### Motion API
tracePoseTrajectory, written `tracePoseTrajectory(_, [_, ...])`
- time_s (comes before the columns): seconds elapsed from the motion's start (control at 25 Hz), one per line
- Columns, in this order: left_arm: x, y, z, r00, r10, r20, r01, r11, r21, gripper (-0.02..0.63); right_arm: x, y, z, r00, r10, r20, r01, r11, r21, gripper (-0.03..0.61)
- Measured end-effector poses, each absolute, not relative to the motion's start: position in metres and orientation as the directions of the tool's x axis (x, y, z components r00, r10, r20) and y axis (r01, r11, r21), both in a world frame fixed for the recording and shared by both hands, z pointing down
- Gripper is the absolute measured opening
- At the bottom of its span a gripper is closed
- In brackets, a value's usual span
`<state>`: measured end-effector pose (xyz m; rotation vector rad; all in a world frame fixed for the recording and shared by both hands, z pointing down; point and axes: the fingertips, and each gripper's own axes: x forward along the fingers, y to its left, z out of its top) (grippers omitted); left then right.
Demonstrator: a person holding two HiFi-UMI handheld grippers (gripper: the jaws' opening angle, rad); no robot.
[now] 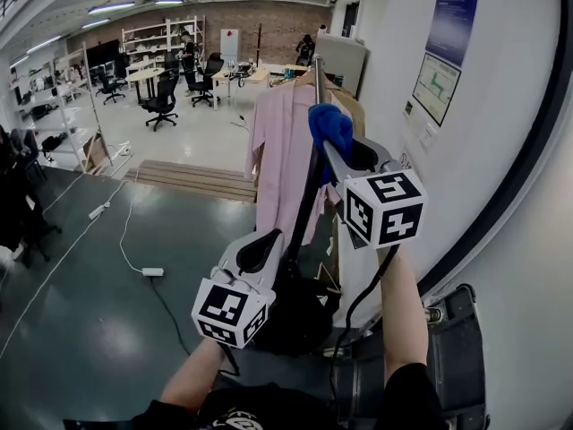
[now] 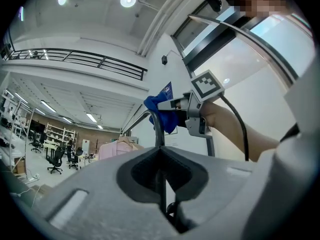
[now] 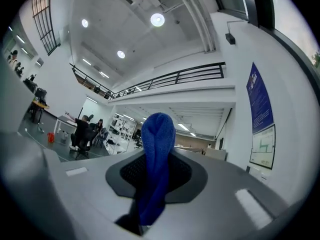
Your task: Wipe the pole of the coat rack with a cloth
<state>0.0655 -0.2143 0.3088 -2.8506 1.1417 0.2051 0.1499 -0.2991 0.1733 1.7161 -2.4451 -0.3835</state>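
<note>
At the coat rack, which stands just beside a white wall, both grippers are raised to the pole.

Left gripper: the jaws are closed on the pole at its lower part. In the left gripper view the thin dark pole runs straight up out of the closed left gripper.

Right gripper: positioned higher on the pole, above the left gripper. Its jaws are clamped on a blue cloth. In the right gripper view the cloth stands up as a folded roll from between the closed jaws of the right gripper.

Cloth position: the bunched end lies against the upper part of the pole. In the left gripper view the cloth sits at the pole just below its curved top.

A pink garment hangs from the rack on the far side of the pole. A poster is fixed to the wall.
</note>
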Motion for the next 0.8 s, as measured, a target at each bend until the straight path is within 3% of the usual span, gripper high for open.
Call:
tracePoseTrajectory(0.4, [0.055,-0.228,0.317,0.715,-0.683,-0.145,-0.69,-0.723,0.003,0.005,0.141,-0.262,0.229,-0.411,-0.909,-0.065,-0.897,0.391,0.205,0.072])
tracePoseTrajectory(0.56, [0.051,-0.232,0.323,0.71,-0.69,-0.141,-0.695,-0.719,0.017,0.005,0.123,-0.242,0.285,-0.432,-0.9,-0.06,-0.885,0.411,0.218,0.072])
tracePoseTrajectory(0.72, [0.05,-0.236,0.331,0.703,-0.698,-0.136,-0.7,-0.713,0.036,0.005,0.104,-0.234,0.37,-0.423,-0.906,0.033,-0.86,0.412,0.3,0.074])
tracePoseTrajectory(0.8, [0.047,-0.238,0.336,0.698,-0.704,-0.131,-0.705,-0.707,0.044,0.005,0.097,-0.229,0.395,-0.431,-0.902,0.009,-0.855,0.411,0.317,0.073])
